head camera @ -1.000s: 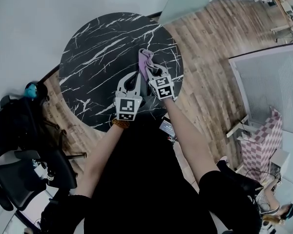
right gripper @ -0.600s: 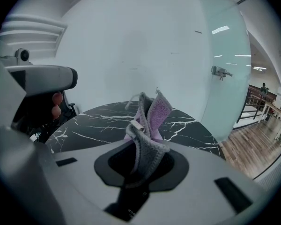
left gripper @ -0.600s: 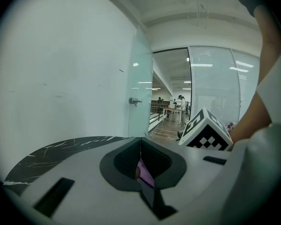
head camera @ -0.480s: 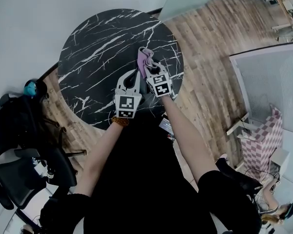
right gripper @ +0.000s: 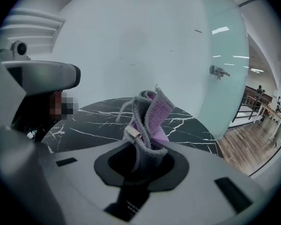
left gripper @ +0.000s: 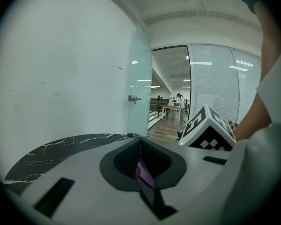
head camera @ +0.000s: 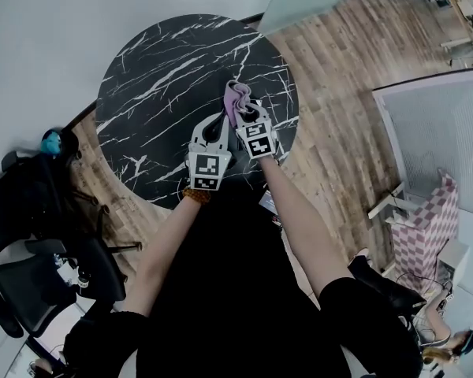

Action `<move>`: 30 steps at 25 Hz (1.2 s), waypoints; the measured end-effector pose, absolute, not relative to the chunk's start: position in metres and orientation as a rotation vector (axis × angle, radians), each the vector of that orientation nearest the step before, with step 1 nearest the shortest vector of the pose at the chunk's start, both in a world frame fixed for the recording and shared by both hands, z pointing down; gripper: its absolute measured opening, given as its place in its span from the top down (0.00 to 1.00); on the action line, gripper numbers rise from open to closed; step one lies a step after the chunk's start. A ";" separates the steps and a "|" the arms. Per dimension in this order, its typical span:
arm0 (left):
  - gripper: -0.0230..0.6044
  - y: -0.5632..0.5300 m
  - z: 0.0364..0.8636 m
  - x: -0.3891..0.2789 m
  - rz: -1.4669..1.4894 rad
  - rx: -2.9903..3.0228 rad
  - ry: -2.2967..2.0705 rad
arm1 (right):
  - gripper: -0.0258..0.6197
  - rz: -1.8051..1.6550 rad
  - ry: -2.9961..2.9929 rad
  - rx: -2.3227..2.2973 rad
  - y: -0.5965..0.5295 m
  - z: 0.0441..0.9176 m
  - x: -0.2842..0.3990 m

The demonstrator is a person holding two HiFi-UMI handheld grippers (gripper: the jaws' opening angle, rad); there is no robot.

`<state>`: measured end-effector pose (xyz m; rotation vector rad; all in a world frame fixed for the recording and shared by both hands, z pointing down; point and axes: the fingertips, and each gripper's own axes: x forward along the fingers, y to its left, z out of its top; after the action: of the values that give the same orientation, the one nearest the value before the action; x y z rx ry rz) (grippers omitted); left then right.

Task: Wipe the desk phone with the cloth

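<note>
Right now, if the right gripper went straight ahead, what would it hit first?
Beyond the purple-and-grey cloth clamped in the tongs of the right gripper, probably the white wall past the round black marble table; depth is unclear.

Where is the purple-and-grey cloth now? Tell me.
The purple-and-grey cloth stands up from the right gripper's fingers, over the round black marble table's near right edge in the head view; the left gripper sits close at its left.

Cloth (right gripper: 150, 114) lower end hidden deep inside right tongs (right gripper: 143, 159).
</note>
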<state>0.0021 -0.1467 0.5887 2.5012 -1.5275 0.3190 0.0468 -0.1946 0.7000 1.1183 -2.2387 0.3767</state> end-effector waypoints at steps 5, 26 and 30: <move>0.94 -0.148 0.589 -0.001 0.316 2.489 -1.534 | 0.84 0.391 -2.225 1.116 -0.191 0.703 0.047; 0.94 -0.143 0.598 -0.001 0.337 2.487 -1.516 | 0.84 0.441 -2.193 1.130 -0.172 0.718 0.047; 0.94 -0.146 0.598 0.002 0.338 2.492 -1.506 | 0.84 0.490 -2.183 1.180 -0.169 0.718 0.048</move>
<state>0.0020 -0.1456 0.5984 2.4922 -1.5062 0.3379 0.0481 -0.1691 0.7176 1.1797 -2.1833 0.4896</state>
